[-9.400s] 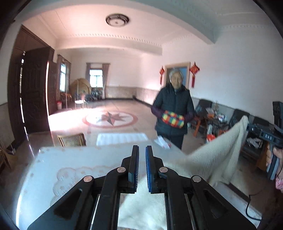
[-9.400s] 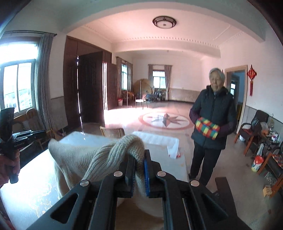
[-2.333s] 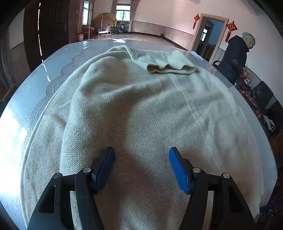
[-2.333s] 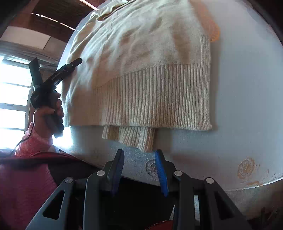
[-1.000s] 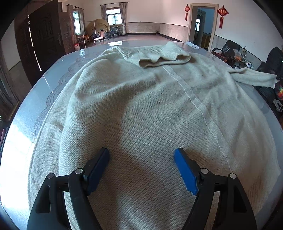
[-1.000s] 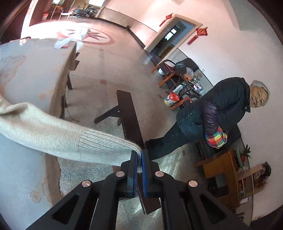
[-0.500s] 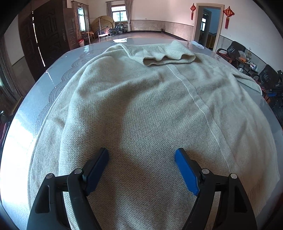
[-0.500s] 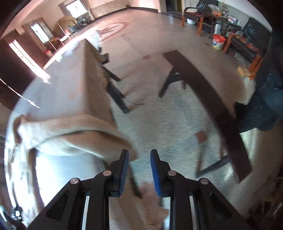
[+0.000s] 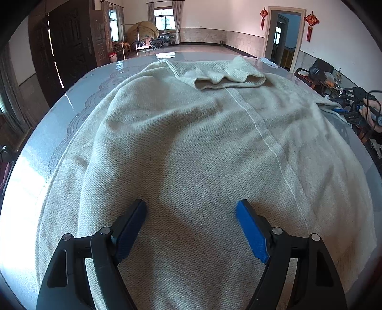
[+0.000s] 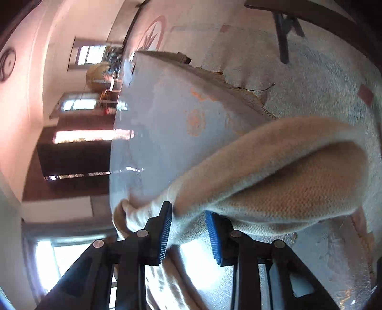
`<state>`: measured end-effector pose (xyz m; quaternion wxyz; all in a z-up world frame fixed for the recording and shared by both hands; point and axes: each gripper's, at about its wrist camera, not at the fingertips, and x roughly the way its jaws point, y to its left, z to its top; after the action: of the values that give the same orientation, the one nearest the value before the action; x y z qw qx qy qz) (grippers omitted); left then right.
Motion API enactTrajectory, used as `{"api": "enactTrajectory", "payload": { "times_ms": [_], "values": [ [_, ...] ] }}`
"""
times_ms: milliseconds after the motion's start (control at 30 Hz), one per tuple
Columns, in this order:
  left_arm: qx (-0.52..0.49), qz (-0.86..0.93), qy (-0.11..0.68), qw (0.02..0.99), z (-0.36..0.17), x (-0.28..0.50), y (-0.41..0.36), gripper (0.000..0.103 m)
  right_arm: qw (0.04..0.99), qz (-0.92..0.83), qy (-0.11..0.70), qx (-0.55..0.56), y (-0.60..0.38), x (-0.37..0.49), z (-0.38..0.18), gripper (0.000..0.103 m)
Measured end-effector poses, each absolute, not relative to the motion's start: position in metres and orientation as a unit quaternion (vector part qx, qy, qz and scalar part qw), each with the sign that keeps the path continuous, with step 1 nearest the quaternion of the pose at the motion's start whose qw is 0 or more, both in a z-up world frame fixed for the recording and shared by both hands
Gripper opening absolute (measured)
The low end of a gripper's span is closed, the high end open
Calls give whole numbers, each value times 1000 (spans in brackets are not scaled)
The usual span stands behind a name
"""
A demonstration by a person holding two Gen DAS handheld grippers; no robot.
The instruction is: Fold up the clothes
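The left claw (image 9: 191,229) hovers released over the cream knitted sweater (image 9: 191,143) on the grey counter (image 9: 59,114); the right claw (image 10: 188,229), released, straddles its sleeve (image 10: 274,171).

Cream knitted sweater (image 9: 191,143) spread flat over glossy grey table with scalloped pattern (image 9: 71,112), covering most of top. Folded ribbed collar (image 9: 229,76) at far end; thin pale seam line running from collar toward near right. Left gripper (image 9: 191,217) low above near part of sweater, black arms, blue pads (image 9: 250,229) set wide apart, nothing between. Right gripper (image 9: 353,107) at right table edge, black, held in person's hand (image 9: 373,112), beside sweater's edge. Dark wooden doors (image 9: 71,47) far left; red hanging ornaments (image 9: 310,21) flanking open doorway.
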<state>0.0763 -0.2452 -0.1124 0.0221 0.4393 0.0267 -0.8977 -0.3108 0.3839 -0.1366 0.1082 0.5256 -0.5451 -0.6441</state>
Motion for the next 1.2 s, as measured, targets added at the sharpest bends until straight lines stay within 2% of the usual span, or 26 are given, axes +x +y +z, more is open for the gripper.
{"api": "enactTrajectory", "payload": {
  "times_ms": [100, 233, 433, 467, 533, 600, 767, 900, 967, 1067, 1200],
  "values": [
    [437, -899, 27, 22, -112, 77, -245, 80, 99, -636, -553, 529, 384, -308, -131, 30],
    [443, -895, 36, 27, -110, 73, -245, 80, 86, -678, -473, 556, 378, -310, -100, 30],
    [435, -900, 27, 19, -103, 58, -235, 80, 55, -677, -472, 562, 394, -324, -104, 31],
    [438, -898, 20, 17, -105, 55, -232, 80, 56, -681, -468, 561, 395, -326, -105, 29],
    [444, -896, 14, 14, -108, 51, -228, 80, 57, -706, -430, 560, 388, -327, -98, 11],
    [442, -897, 20, 13, -111, 52, -229, 80, 68, -745, -378, 545, 377, -330, -79, 5],
    [435, -900, 26, 13, -111, 56, -230, 80, 108, -838, -256, 469, 351, -294, -8, 4],
    [433, -901, 28, 11, -111, 57, -230, 80, 142, -856, -234, 439, 342, -220, 25, 4],
    [433, -901, 29, 10, -111, 57, -230, 80, 143, -844, -248, 453, 342, -180, 20, 4],
    [432, -901, 31, 9, -110, 57, -230, 80, 122, -809, -267, 510, 345, -136, -16, 4],
    [432, -901, 36, 3, -110, 57, -232, 80, 74, -783, -186, 589, 338, -115, -65, 8]
  ]
}}
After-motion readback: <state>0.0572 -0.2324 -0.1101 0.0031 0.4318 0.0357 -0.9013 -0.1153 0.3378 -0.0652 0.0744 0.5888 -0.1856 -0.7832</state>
